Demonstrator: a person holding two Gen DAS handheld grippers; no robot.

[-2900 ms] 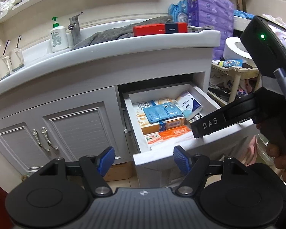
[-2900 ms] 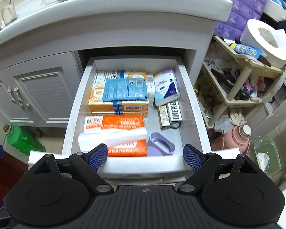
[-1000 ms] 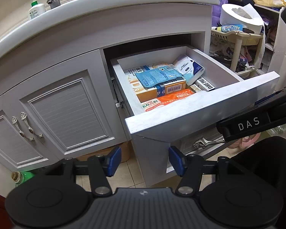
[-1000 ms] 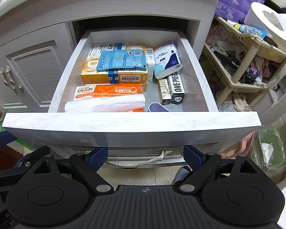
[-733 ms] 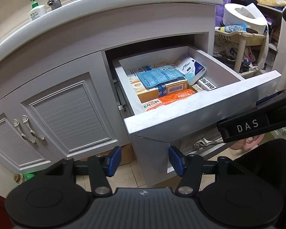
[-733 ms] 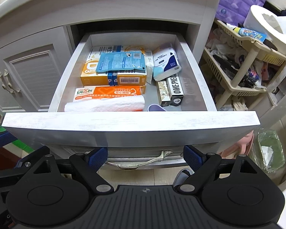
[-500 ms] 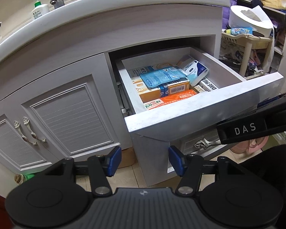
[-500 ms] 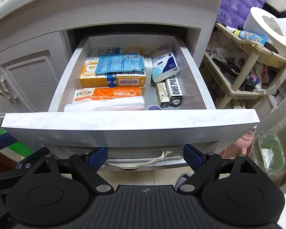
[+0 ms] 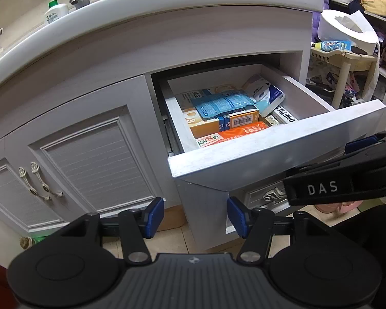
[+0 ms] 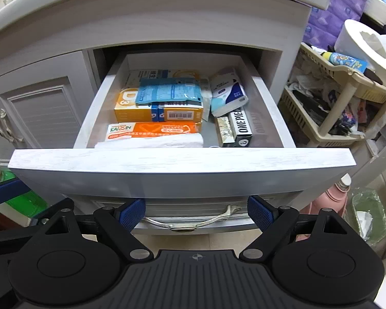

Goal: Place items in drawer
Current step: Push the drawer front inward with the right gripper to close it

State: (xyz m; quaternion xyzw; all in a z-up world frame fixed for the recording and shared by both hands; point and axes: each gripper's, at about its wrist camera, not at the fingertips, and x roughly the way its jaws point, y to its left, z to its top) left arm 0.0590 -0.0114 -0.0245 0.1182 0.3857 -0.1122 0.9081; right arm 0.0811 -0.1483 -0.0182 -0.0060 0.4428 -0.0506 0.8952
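Observation:
The drawer [image 10: 180, 161] stands pulled out under the sink counter [image 9: 167, 7]. In it lie a blue pouch [image 10: 168, 90] on an orange box [image 10: 146, 113], an orange pack [image 10: 154, 130], a white roll [image 10: 151, 141], a white-and-blue packet [image 10: 227, 92] and a black box [image 10: 240, 126]. My right gripper [image 10: 195, 215] is open wide, low before the drawer front, with a metal handle [image 10: 187, 222] seen behind its gap. It also shows as a black arm, the right gripper [image 9: 321, 188]. My left gripper [image 9: 195, 217] is open on a narrower gap, holding nothing, below the drawer's left corner [image 9: 182, 172].
Cabinet doors [image 9: 90, 159] with metal handles [image 9: 38, 182] are on the left. A green bottle [image 10: 23, 203] stands on the floor. At the right are a beige rack [image 10: 342, 103], a paper roll [image 9: 347, 31], a pink flask [image 10: 332, 200] and a lined bin [image 10: 368, 213].
Since the earliest frames both grippers have come down from above the drawer to below its front edge. Over the last second the left one drifted slightly sideways. Both jaw gaps look unchanged.

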